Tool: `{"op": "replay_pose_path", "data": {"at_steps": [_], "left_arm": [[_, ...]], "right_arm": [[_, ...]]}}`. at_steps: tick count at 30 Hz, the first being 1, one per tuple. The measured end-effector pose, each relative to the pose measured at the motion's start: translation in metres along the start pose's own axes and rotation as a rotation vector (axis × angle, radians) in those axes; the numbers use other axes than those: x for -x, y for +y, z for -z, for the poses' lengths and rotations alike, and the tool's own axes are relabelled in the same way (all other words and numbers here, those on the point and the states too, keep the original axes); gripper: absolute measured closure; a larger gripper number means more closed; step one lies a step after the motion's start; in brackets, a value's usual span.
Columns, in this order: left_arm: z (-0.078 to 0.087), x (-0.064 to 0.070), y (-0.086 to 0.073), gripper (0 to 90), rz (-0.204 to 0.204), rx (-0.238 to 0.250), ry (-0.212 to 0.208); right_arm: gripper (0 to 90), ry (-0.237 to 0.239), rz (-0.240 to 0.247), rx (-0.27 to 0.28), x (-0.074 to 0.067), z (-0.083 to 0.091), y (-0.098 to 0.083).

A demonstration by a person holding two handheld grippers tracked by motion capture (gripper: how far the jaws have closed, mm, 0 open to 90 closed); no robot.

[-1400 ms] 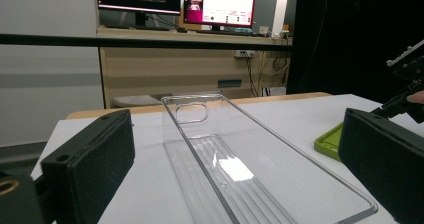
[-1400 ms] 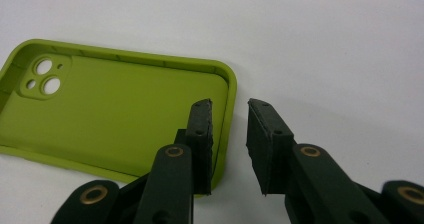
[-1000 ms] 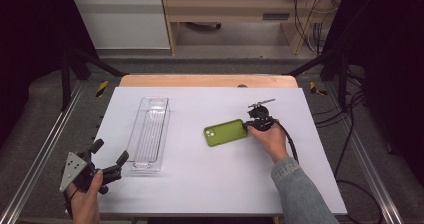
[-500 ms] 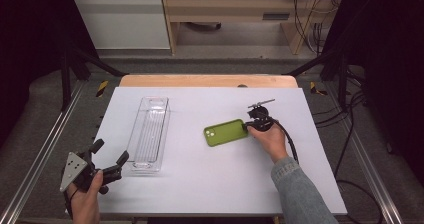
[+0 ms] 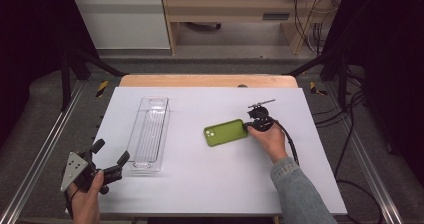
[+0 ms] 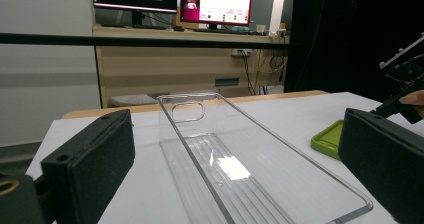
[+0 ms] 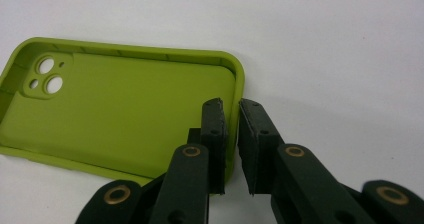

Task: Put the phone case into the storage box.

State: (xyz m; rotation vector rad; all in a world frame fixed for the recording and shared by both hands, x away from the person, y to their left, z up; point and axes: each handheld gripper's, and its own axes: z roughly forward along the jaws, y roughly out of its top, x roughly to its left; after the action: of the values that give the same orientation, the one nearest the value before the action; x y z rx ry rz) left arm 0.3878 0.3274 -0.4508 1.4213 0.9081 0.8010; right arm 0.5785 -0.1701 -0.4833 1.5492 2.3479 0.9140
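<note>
1. Nearest the person, the left gripper [image 5: 111, 160] hovers at the near left corner of the worktop [image 5: 210, 184], its fingers [image 6: 90, 159] spread wide and holding nothing; it plays no part in the work at this moment

2. Just beyond it lies the clear tray [image 5: 150, 134], lengthwise and empty; judging from this, nothing has been placed in it yet

3. Farther right, near the middle of the worktop, the green phone case [image 5: 226, 132] lies flat with its hollow side up. The right gripper [image 5: 248, 125] sits at its right short end, and its fingers [image 7: 215, 134] have just been closing, one inside the case wall and one outside it

4. The grasp looks just made or nearly made; the case rests on the worktop, so lifting and carrying it, likely to the tray, remain to be done

5. The right gripper view shows the thin wall [image 7: 233, 134] pinched between the pads, and the camera cut-out [image 7: 45, 76], which the high view cannot resolve; the high view alone gives the gap between case and tray. The left gripper view shows the tray's ribbed floor [image 6: 235, 184]
</note>
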Motion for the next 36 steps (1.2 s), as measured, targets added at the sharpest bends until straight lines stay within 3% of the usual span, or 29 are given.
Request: {"op": "replay_pose_path", "data": {"at_steps": [23, 28, 36], "left_arm": [[0.000, 0.000, 0.000, 1.2, 0.001, -0.003, -0.002], [0.001, -0.001, 0.000, 1.3, 0.002, -0.001, 0.001], [0.000, -0.001, 0.001, 1.3, 0.008, 0.002, 0.001]], "right_arm": [[88.1, -0.096, -0.071, 0.028, -0.011, 0.000, -0.003], [88.3, -0.086, -0.088, 0.036, -0.012, 0.002, -0.003], [88.4, -0.069, -0.067, 0.099, -0.021, 0.019, -0.001]]}}
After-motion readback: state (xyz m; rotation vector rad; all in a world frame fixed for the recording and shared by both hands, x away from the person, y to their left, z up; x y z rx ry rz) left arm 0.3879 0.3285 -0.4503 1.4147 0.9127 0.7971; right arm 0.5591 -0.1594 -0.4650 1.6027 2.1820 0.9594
